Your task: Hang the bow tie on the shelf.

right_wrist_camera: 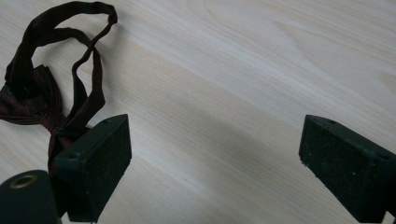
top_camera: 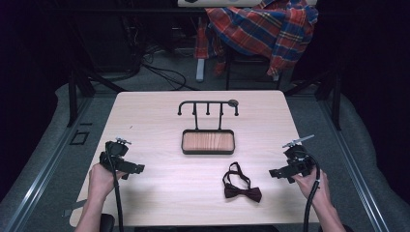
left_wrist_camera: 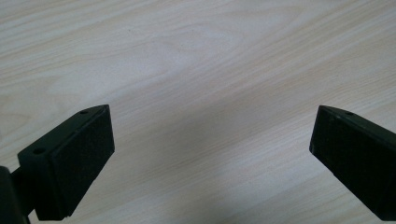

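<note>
Dark maroon fabric bow tie (top_camera: 242, 186) with looped strap is lying limp on the pale wooden bench (top_camera: 159, 121) near the wide-open, empty right gripper (top_camera: 275, 172); being light and soft, it probably grips best at its knot.

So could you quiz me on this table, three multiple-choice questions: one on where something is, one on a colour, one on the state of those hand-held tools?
1. Where does the bow tie lie?
A. inside the stand's tray
B. on the table, nearer the right gripper
C. hanging on the stand's bar

2. What colour is the bow tie?
A. dark maroon
B. bright yellow
C. white

3. How are the left gripper fingers set?
A. shut on the bow tie
B. shut on nothing
C. wide apart over bare wood

Answers: B, it lies flat in front of the stand, toward the right gripper; A, the cloth looks deep red-brown; C, wood shows between the fingers.
</note>
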Action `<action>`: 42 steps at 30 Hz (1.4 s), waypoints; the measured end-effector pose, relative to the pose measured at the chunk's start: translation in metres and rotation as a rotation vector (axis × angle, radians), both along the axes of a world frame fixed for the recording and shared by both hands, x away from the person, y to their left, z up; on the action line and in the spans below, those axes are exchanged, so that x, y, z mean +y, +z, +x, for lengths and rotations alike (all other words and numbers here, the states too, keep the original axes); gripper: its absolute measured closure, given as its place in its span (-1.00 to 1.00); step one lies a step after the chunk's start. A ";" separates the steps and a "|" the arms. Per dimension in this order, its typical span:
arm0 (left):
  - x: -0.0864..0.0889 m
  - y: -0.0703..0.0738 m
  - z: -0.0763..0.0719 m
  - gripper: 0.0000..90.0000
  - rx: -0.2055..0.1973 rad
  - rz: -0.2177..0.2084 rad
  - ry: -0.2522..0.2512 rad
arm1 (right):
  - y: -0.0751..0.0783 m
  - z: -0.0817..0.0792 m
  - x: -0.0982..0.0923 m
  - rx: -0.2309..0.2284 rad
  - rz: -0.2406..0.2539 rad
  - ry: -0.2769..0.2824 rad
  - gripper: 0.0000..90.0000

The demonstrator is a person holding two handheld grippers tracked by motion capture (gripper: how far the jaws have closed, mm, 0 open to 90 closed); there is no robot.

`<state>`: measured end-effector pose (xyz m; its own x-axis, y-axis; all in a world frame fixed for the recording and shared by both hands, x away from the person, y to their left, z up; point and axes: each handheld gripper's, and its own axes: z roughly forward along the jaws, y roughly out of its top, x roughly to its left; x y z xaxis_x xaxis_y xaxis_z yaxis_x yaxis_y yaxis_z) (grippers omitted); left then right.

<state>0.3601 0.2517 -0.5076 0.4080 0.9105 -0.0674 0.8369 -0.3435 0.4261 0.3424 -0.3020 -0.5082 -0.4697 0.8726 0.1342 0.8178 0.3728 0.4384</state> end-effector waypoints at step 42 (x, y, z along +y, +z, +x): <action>-0.011 -0.007 0.004 -1.00 0.042 0.005 -0.090 | -0.015 0.015 0.109 0.049 -0.062 0.254 0.36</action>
<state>0.3639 0.2404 -0.5149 0.4853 0.8705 -0.0816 0.8195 -0.4204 0.3893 0.3575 -0.1927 -0.5228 -0.6693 0.7346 0.1117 0.7139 0.5941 0.3706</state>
